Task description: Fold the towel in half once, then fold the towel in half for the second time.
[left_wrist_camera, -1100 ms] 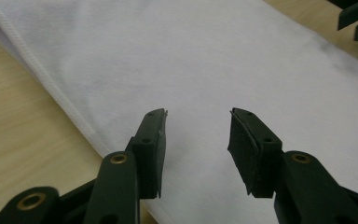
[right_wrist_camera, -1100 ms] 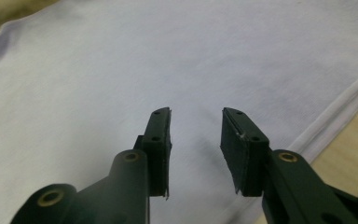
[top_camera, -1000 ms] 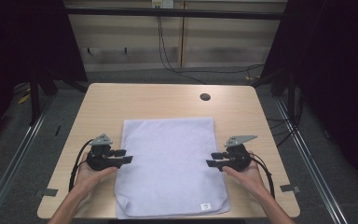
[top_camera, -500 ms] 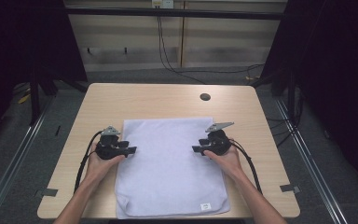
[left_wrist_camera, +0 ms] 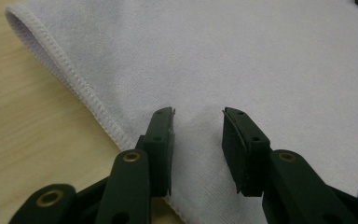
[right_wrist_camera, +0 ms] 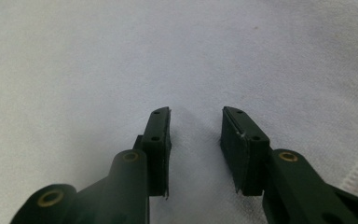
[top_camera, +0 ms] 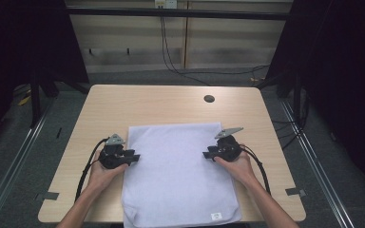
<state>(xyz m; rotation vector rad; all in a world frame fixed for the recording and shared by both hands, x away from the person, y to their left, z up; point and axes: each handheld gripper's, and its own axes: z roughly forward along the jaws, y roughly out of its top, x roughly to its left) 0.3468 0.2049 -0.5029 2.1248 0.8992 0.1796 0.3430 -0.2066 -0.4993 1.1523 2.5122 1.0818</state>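
- While both hands are held low over the table, a pale lavender towel is seen spread flat in the lower centre of the high view, its near edge hanging just past the table's front edge.
- The left gripper is placed at the towel's left edge, lower left of centre in the high view, jaws pointed toward the right of the frame over the cloth.
- In the left gripper view the left gripper is shown with jaws apart, a gap of bare cloth between the pads; the jaws have just been closing, and no fold is seen pinched between them.
- The towel's stitched hem is seen running from upper left down to the bottom centre of that view, just left of the left-hand jaw, with tan tabletop beyond it.
- The right gripper is placed at the towel's right edge, right of centre in the high view, jaws pointed toward the left of the frame.
- In the right gripper view the right gripper is shown with jaws parted over flat cloth; they have just been closing too, and nothing is gripped.
- A small white label is seen near the towel's lower right corner.
- A dark round hole is seen in the tabletop at upper right of the table, well apart from the towel.
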